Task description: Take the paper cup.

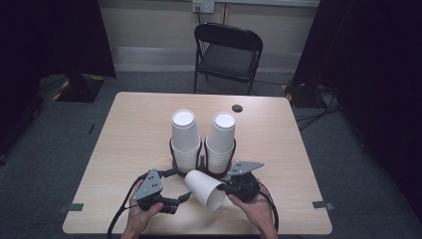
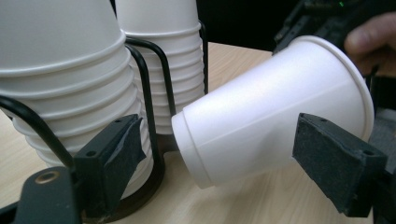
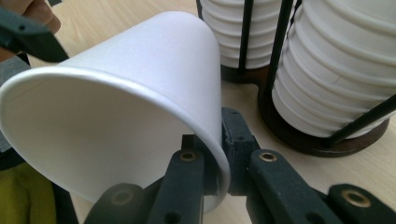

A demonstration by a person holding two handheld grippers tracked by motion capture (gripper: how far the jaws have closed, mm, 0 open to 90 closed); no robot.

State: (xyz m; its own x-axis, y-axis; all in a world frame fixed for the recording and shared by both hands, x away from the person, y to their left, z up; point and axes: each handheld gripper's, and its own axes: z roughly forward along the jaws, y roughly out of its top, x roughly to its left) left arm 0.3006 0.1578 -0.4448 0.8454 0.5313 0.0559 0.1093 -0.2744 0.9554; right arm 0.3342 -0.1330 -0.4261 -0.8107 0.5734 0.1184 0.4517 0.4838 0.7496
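A single white paper cup (image 1: 205, 189) hangs on its side just above the table's front, mouth toward the person. My right gripper (image 1: 225, 188) is shut on its rim; in the right gripper view the jaws (image 3: 219, 161) pinch the cup (image 3: 121, 107) wall between them. My left gripper (image 1: 183, 197) is open just left of the cup. In the left gripper view the cup (image 2: 275, 116) lies beyond the spread pads (image 2: 116, 149), bottom toward the stacks. Two upside-down stacks of white cups (image 1: 184, 139) (image 1: 221, 142) stand in black wire holders behind.
The stacks and their holders (image 2: 149, 93) stand close behind both grippers. A small black round thing (image 1: 237, 108) lies at the far edge of the wooden table (image 1: 134, 129). A black folding chair (image 1: 228, 52) stands beyond it. Tape strips (image 1: 72, 207) mark the near corners.
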